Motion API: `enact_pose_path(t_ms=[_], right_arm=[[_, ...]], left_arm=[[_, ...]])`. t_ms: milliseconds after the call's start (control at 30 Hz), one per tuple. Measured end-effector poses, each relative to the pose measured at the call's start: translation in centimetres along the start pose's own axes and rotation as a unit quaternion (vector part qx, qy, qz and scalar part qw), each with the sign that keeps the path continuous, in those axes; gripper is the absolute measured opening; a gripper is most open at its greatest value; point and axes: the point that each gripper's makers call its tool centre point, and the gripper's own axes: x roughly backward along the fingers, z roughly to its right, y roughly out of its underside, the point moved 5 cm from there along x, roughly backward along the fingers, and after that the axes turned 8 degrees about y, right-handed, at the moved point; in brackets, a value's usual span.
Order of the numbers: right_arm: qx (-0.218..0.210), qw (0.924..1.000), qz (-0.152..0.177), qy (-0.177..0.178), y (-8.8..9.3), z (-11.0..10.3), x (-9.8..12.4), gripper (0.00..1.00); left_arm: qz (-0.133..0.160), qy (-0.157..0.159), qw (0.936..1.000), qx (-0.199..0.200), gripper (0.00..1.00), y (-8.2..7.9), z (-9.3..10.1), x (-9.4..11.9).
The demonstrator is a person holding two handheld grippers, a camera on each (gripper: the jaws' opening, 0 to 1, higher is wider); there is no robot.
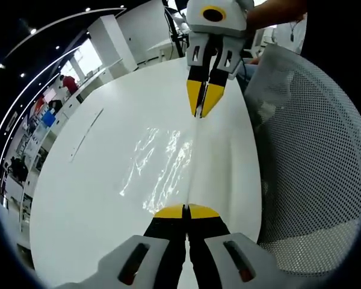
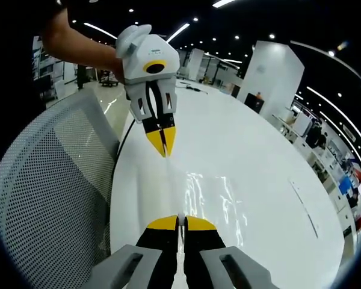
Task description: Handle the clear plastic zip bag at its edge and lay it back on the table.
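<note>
Your left gripper (image 1: 185,209) rises from the bottom centre of the left gripper view, yellow tips pressed together on one end of the bag's edge. Your right gripper (image 1: 202,112) comes down from the top centre of that view, tips pointing toward you, and they too are pinched on the same edge at its far end. A hand (image 1: 271,13) holds it at the upper right.

In the right gripper view the roles swap: your right gripper (image 2: 181,220) sits at the bottom centre, tips closed on the edge, and your left gripper (image 2: 162,147) hangs in the upper left centre, tips closed, with a forearm (image 2: 78,48) reaching in from the upper left.

The bag (image 1: 162,165) stretches between the two grippers, its edge a thin taut line down the middle of the frame, the clear film spreading left of that line with bright creases. In the right gripper view the bag (image 2: 213,192) spreads to the right of the line. Whether the film touches the table (image 1: 84,198) you cannot tell.

A mesh chair (image 1: 307,162) stands close against the table's edge, filling the right of the left gripper view; the chair (image 2: 48,186) fills the left of the right gripper view. A thin strip (image 1: 87,133) lies on the table at left, well apart from the bag
</note>
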Motion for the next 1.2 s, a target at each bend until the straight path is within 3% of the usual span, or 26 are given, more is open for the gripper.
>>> enact_pose_path(t_ms=[1200], right_arm=[[-0.007,0.9999,-0.004,0.008,0.45,0.22,0.33,0.00]], left_arm=[[0.000,-0.006,1.0000,0.004,0.00,0.08,-0.07,0.08]])
